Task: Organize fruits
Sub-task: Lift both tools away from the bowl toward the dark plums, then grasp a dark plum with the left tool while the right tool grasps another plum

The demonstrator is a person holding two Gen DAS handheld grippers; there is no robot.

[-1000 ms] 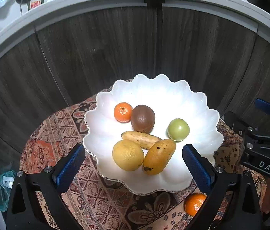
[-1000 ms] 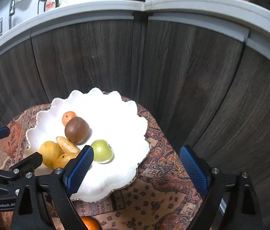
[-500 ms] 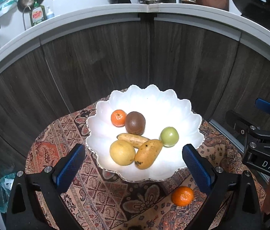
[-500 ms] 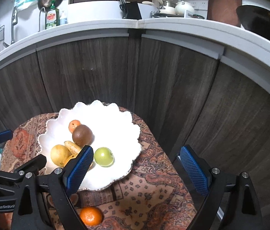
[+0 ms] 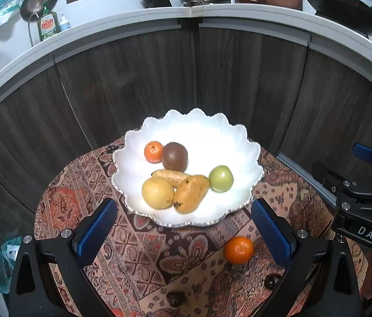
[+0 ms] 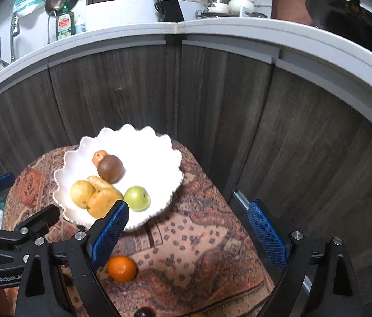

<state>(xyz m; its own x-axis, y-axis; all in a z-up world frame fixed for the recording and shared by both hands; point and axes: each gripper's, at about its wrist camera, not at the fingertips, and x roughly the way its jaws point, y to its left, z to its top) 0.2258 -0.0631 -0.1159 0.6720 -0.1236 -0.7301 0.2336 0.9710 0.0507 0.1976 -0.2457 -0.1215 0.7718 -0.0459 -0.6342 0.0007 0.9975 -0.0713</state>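
Since a second ago: both grippers have pulled back and up, so the bowl looks smaller in each view and more of the cloth shows.
What that means: I'd guess a drop into the bowl is done and the next pick is being lined up; fruit is still loose on the cloth.
Cloth (image 5: 143, 245): patterned, covering the round table in front of dark cupboard doors.
Bowl (image 5: 241, 142): white, scalloped rim, sitting at the far side of the cloth.
Left gripper (image 5: 183, 227): jaws wide open, empty, hanging over the cloth just short of the bowl.
Right gripper (image 6: 188, 227): jaws wide open, empty, off to the bowl's right.
In the bowl: a mango (image 5: 190, 193), a yellow round fruit (image 5: 157, 192), a banana (image 5: 170, 176), a brown fruit (image 5: 174, 156), a green apple (image 5: 221, 178), a small orange (image 5: 153, 152), bunched at the near left.
Loose orange (image 5: 239, 249): on the cloth, near the bowl, beside the left gripper's right finger.
Dark bits (image 5: 271, 281): small dark fruits near the front edge; I can't tell what kind.
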